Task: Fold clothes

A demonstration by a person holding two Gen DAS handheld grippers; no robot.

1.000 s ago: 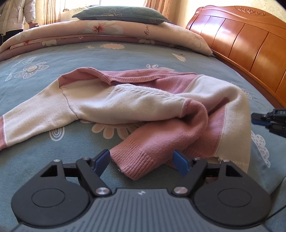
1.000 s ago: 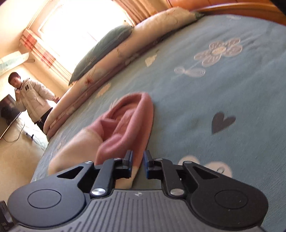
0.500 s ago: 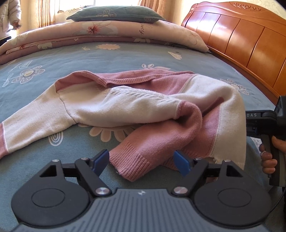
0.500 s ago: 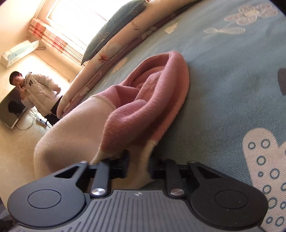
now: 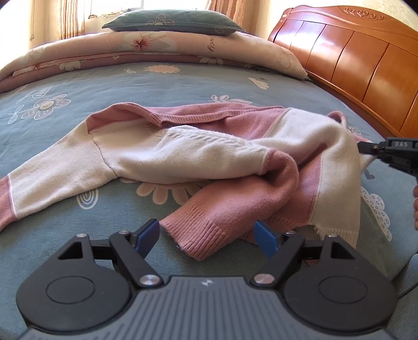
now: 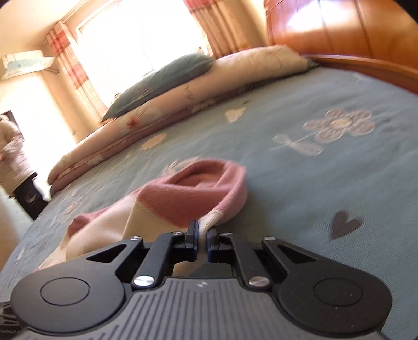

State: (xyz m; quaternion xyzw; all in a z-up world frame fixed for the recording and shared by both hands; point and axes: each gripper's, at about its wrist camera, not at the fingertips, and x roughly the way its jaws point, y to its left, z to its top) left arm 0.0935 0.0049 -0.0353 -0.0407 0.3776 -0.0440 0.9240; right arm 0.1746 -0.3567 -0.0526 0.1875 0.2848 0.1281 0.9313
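Observation:
A pink and cream knitted sweater (image 5: 198, 154) lies crumpled on the blue-grey bedspread (image 5: 156, 81). My left gripper (image 5: 207, 234) is open, its blue pads either side of a pink ribbed cuff (image 5: 201, 232) without touching it. My right gripper (image 6: 200, 234) is shut on the sweater's cream edge (image 6: 209, 218) and lifts it off the bed. The left wrist view shows that right gripper (image 5: 365, 147) pinching the sweater's right side. The sweater's pink part (image 6: 198, 188) bunches just ahead of the right fingers.
A rolled floral quilt (image 5: 146, 49) with a grey-green pillow (image 5: 172, 22) on it lies along the far side. An orange wooden headboard (image 5: 360, 57) bounds the right. A person in a pale padded jacket (image 6: 10, 162) stands beyond the bed's left edge.
My right gripper closed on the sweater's cream edge, then rose and pulled it up to the right. The left gripper kept still and open.

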